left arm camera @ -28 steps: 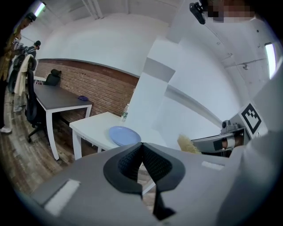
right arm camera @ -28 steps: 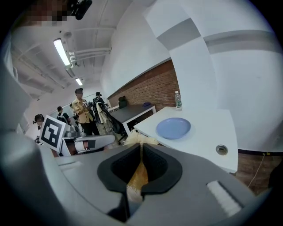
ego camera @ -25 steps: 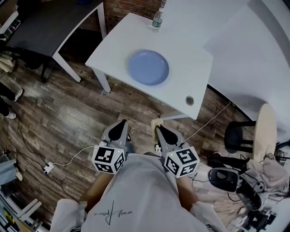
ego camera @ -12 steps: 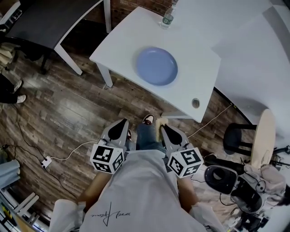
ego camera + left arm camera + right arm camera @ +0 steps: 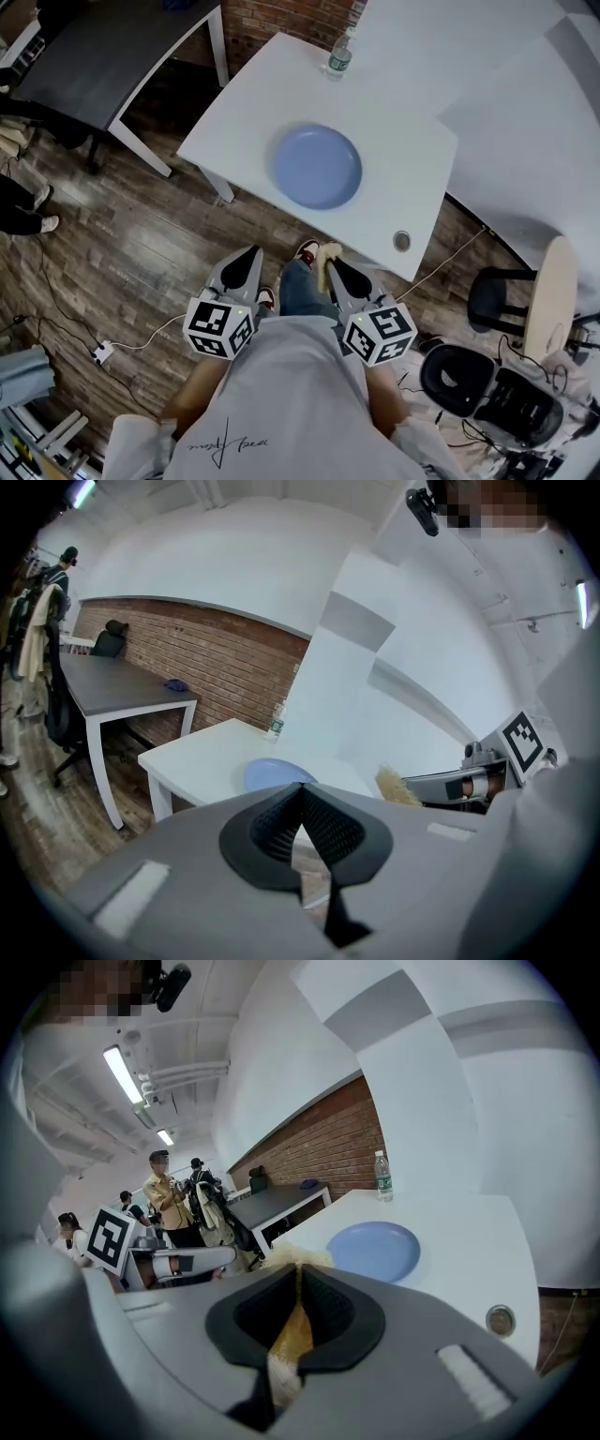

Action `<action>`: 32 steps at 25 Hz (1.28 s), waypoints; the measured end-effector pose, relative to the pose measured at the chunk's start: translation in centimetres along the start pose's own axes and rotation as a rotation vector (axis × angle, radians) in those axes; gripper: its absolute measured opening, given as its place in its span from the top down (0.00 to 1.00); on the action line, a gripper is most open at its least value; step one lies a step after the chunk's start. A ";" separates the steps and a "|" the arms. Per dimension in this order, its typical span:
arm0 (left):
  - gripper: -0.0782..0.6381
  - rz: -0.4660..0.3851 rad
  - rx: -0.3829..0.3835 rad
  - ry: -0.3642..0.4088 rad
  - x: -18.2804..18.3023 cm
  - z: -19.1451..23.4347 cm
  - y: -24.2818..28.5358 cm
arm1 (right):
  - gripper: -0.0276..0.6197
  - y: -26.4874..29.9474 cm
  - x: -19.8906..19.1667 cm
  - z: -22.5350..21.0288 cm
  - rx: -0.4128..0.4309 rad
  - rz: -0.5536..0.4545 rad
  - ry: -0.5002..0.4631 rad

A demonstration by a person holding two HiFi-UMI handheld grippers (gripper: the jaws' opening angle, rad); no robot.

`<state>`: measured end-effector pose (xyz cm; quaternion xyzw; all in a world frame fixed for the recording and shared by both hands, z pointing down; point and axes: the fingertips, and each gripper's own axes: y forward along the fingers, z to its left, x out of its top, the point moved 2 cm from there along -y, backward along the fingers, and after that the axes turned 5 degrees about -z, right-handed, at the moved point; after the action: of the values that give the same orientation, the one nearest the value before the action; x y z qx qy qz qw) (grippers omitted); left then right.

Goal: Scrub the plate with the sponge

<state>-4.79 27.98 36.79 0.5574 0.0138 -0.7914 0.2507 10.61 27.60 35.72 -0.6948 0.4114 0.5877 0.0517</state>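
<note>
The sponge is clamped in the right gripper for scrubbing the far plate; the left gripper is closed, empty.

Office-like lab: desks, brick wall, swivel chairs.

The round blue plate lay flat on the white table, in the upper centre of the head view. The yellow sponge was squeezed thin between the jaws of the right gripper, just below centre and well apart from the plate.

no legible text, shirt script unreadable, bottle label blurred
</note>
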 end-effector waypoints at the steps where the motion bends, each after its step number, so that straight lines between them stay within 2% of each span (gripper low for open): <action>1: 0.89 0.001 0.003 0.001 0.5 0.2 0.9 | 0.92 0.5 0.6 -0.6 0.002 0.000 0.000; 14: 0.88 0.052 0.016 0.022 3.6 -0.3 12.5 | 0.92 5.5 4.7 -10.4 0.035 -0.001 0.062; 18: 0.88 0.117 -0.039 0.059 3.4 -2.5 16.3 | 0.92 6.9 5.1 -12.7 0.055 0.001 0.114; 21: 0.88 0.160 -0.054 0.085 3.6 -3.4 18.5 | 0.92 8.0 5.2 -14.1 0.077 0.001 0.148; 28: 0.88 0.221 0.010 0.109 5.0 -1.8 21.5 | 0.92 9.5 4.7 -17.6 0.073 0.014 0.225; 32: 0.88 0.263 0.021 0.122 4.9 -0.2 22.3 | 0.92 10.1 4.1 -18.7 0.016 0.027 0.180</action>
<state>3.36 6.74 38.13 0.6041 -0.0526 -0.7164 0.3450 18.60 8.46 42.02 -0.7387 0.4285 0.5202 0.0120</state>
